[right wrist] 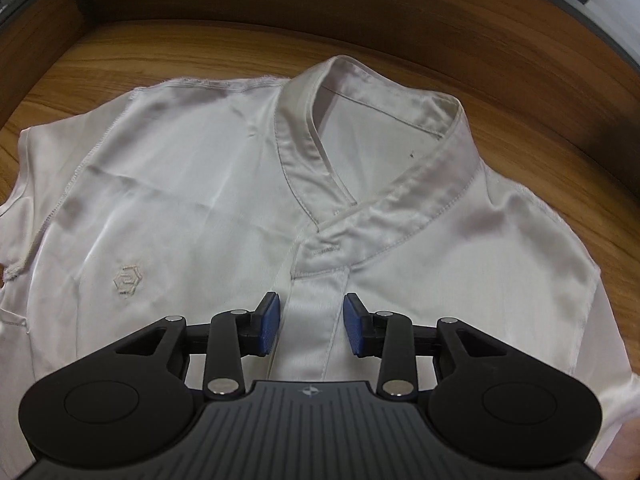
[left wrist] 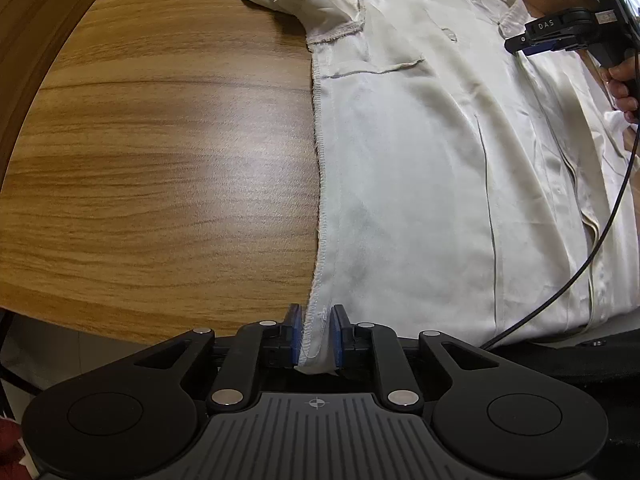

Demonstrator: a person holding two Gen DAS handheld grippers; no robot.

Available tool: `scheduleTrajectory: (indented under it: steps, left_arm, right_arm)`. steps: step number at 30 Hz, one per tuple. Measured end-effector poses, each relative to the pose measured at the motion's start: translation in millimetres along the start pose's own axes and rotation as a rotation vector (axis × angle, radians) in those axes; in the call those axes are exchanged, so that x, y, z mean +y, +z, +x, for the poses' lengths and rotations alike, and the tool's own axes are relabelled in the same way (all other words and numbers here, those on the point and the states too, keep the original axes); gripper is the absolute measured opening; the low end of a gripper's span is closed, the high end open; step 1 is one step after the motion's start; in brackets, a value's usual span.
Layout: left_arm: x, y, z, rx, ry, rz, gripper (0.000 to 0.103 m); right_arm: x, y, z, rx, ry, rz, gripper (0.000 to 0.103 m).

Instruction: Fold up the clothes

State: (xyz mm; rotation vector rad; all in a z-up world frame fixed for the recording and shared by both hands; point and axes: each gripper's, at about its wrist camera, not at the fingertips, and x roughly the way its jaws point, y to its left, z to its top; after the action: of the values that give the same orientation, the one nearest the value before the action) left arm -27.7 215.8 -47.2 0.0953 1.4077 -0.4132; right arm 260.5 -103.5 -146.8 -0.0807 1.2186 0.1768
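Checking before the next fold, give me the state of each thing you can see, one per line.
Shirt: spread flat on the table, front up, collar open.
Left gripper: jaws nearly shut, shirt's side seam between them.
Right gripper: jaws open over the button strip, holding nothing.

left hand-held gripper jaws narrow, right hand-held gripper jaws apart

At six o'clock the left hand-held gripper has the stitched side seam of a white shirt between its blue pads. The shirt lies flat from centre to three o'clock on the wooden surface. At two o'clock the right hand-held gripper hovers by the collar, a hand behind it.
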Motion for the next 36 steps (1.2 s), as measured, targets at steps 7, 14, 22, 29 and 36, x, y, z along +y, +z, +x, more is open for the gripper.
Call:
scheduleTrajectory:
  steps: [7, 14, 22, 29, 36]
  left_arm:
    - [0.8, -1.0, 1.1, 0.001, 0.007, -0.026, 0.02]
    - [-0.3, 4.3, -12.3, -0.029, 0.01, -0.009, 0.021]
    - [-17.4, 29.0, -34.9, -0.078, -0.018, 0.122, 0.024]
    - [-39.5, 62.8, -34.2, -0.082, -0.053, 0.314, 0.024]
    - [-46.9, 95.5, -34.9, -0.069, -0.128, 0.411, 0.024]
  right_arm:
    - [-10.5, 6.2, -5.4, -0.014, 0.019, 0.042, 0.004]
    - [-19.0, 18.9, -11.2, -0.048, 0.015, 0.092, 0.006]
    - [-19.1, 5.2, -40.1, -0.09, 0.006, 0.132, 0.025]
    - [-12.1, -52.2, -102.6, -0.128, 0.016, 0.19, 0.026]
    - [7.5, -140.9, -141.0, -0.113, -0.022, 0.317, 0.026]
